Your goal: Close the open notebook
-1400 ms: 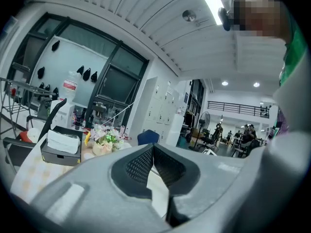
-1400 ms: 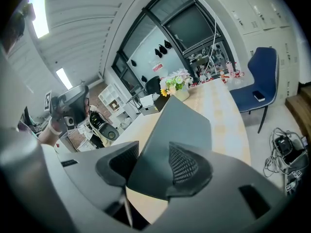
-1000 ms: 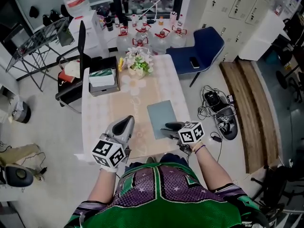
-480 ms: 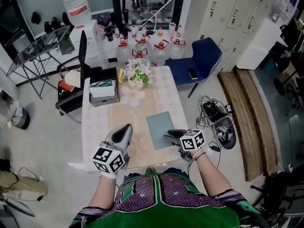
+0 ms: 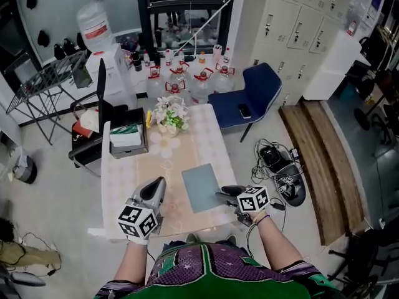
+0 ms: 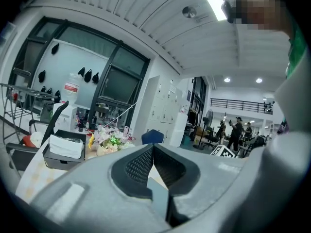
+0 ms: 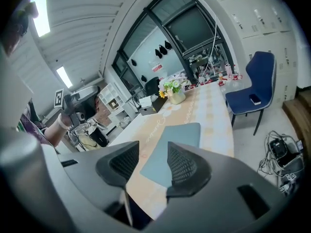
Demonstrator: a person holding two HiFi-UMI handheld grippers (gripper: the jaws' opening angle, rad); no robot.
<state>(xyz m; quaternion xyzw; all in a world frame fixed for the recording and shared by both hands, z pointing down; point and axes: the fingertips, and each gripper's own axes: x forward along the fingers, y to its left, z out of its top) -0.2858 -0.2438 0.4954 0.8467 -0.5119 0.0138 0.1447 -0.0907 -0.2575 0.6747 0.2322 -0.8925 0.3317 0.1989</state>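
Observation:
The notebook (image 5: 201, 187) lies flat and closed on the table, its grey-blue cover up, near the front right corner. In the right gripper view the notebook (image 7: 172, 142) shows just beyond the jaws. My right gripper (image 5: 224, 192) hovers at the notebook's near right edge, open (image 7: 153, 154), with nothing between its fingers. My left gripper (image 5: 158, 182) is over the table's front left, apart from the notebook. Its jaws meet at the tips (image 6: 152, 147) and hold nothing.
The long table (image 5: 181, 148) carries a flower pot (image 5: 166, 116) and a black tray with a tissue box (image 5: 126, 139) at its far end. A blue chair (image 5: 259, 86) stands at the right. Cables and gear (image 5: 277, 161) lie on the floor beside it.
The head view has risen and pulled back, so the table looks smaller. Both grippers have drawn slightly toward the table's near edge. The notebook has stayed closed and in place.

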